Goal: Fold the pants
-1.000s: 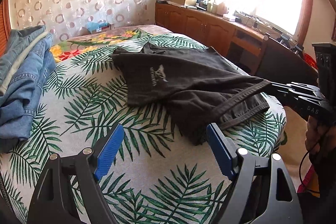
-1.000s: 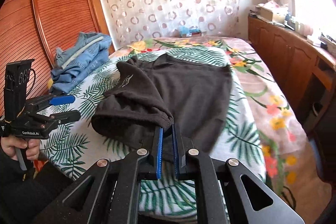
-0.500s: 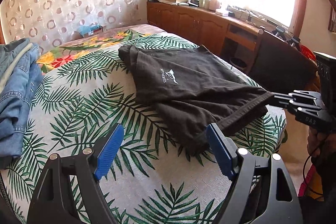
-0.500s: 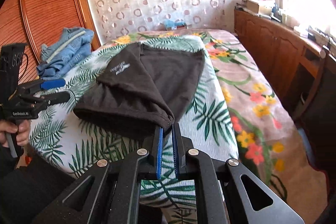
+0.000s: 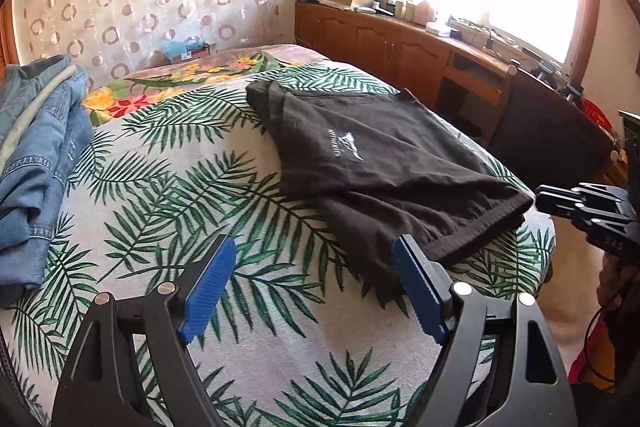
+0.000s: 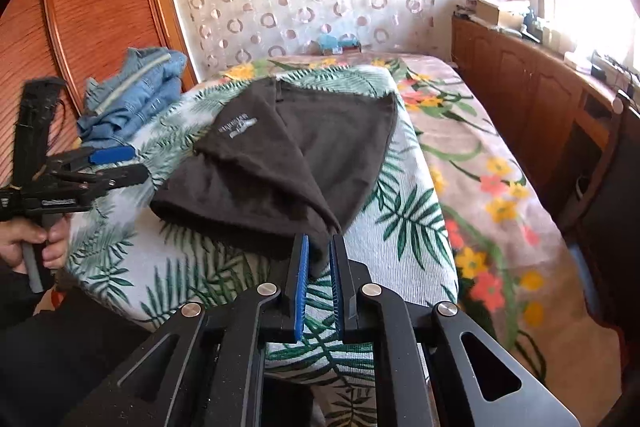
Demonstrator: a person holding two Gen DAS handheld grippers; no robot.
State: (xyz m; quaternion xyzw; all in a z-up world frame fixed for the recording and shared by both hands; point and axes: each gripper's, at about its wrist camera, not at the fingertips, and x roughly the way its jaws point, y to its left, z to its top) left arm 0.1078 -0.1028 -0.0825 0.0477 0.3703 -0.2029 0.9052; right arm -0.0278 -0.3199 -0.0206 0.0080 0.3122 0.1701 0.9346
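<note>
The black pants with a small white logo lie folded on the palm-leaf bedspread. They also show in the right wrist view. My right gripper is shut on the near corner of the pants, at the bed's edge; it shows at the right of the left wrist view. My left gripper is open and empty, above the bedspread just left of the pants' near edge. It shows at the left of the right wrist view.
A pile of blue denim clothes lies on the bed's left side. A wooden cabinet with clutter runs under the window at the right. A wooden wardrobe stands at the left. A floral sheet covers the bed's right side.
My right gripper has pulled the pants corner toward the bed's near edge, so the pants slid nearer and lie flatter. The left gripper stayed open and turned a little leftward.
</note>
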